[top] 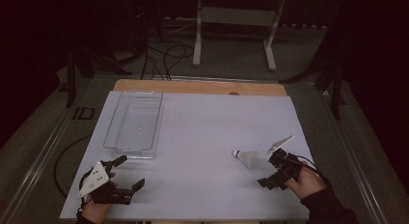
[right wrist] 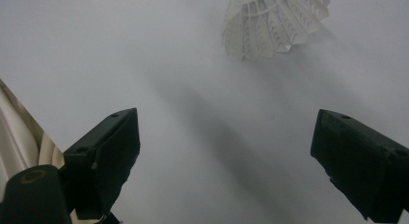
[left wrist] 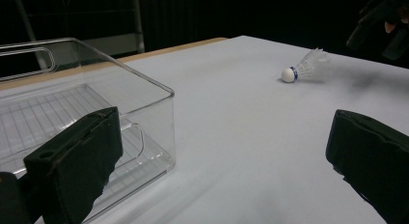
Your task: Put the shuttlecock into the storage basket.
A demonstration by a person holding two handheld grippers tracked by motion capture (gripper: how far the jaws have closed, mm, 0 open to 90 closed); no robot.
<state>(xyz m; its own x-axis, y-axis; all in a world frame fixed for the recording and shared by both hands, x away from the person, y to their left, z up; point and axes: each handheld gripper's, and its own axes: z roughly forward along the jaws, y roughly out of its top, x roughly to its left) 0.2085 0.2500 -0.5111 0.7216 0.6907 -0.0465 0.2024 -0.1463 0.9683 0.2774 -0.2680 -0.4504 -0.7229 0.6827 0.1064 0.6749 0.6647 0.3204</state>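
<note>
**Both jaws spread wide, shuttlecock waiting on the counter**

The jaws of both grippers stand wide apart and hold nothing. The right gripper (top: 272, 173) hovers low over the near right part of the white counter (top: 202, 137), its jaws angled toward the shuttlecock (top: 247, 157), which lies on its side just beyond them. In the right gripper view the feathered skirt (right wrist: 275, 21) sits ahead of the gap between the jaws and a little to one side, so the gripper appears lined up for a reach rather than a grasp; nothing touches the shuttlecock yet.

The left gripper (top: 126, 173) rests near the front left corner, its jaws pointed across the counter. From the left gripper view the shuttlecock's white cork tip (left wrist: 288, 75) faces this way, with a dark blue band behind it, well apart from the jaws.

Farther back on the left sits a clear plastic bin (top: 112, 132), empty, its near short wall just beyond the left gripper. Its spot, open side up and within easy reach, suggests it is the likely destination for the shuttlecock, though that is a judgement.

No brand, label or writing can be read on any item; the band on the shuttlecock is too small to make out.
</note>
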